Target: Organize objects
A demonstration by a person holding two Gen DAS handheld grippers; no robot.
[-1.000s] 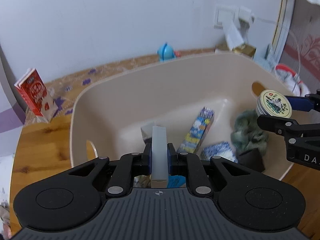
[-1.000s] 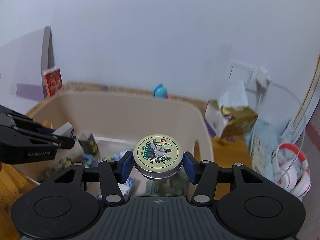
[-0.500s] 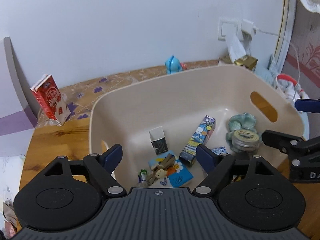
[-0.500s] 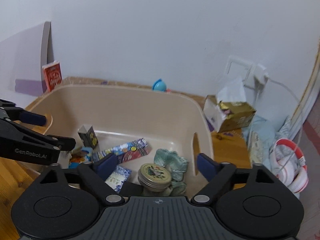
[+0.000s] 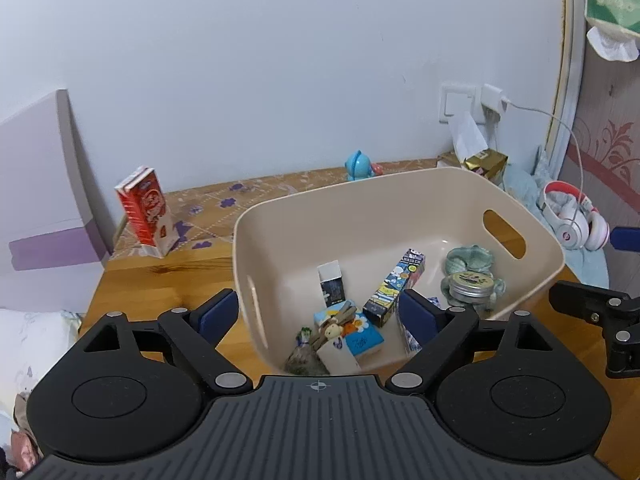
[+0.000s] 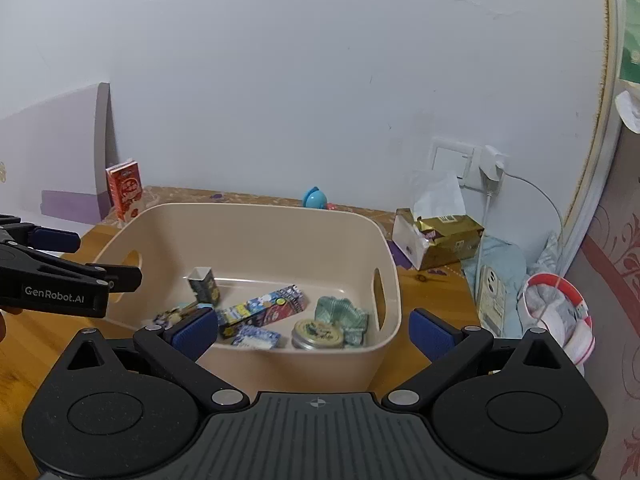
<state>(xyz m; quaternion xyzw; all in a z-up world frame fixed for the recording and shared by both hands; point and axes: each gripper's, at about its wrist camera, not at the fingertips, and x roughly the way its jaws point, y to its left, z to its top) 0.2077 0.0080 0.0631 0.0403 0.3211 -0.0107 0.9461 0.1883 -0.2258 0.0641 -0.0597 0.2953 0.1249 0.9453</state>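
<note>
The beige storage bin (image 5: 400,200) stands on the wooden counter (image 5: 160,284), toward its right edge and short of the back wall. It now holds what both tongs carried a second ago. The round tin (image 6: 317,333) that the right tongs (image 6: 314,334) clamped lies on the bin floor near the right-hand handle slot, touching a crumpled green cloth (image 6: 340,312). The small white-topped box (image 5: 331,286) that the left tongs (image 5: 318,314) held stands upright near the middle of the floor, beside a long cartoon-printed carton (image 5: 396,286) and some flat packets (image 5: 362,334).

Both drops look finished, so this round of tidying seems done, and both tongs are free for the next item. Still outside the bin are a red-and-white carton (image 5: 143,210) at the counter's back left, a little blue figure (image 5: 357,165) at the back edge, and a gold tissue pack (image 6: 440,240) at the back right; which of these belongs inside cannot be told.

Both sets of tongs have drawn back and up from the bin, angled down at it. Their jaws are opening wide, with nothing between the blue pads.
</note>
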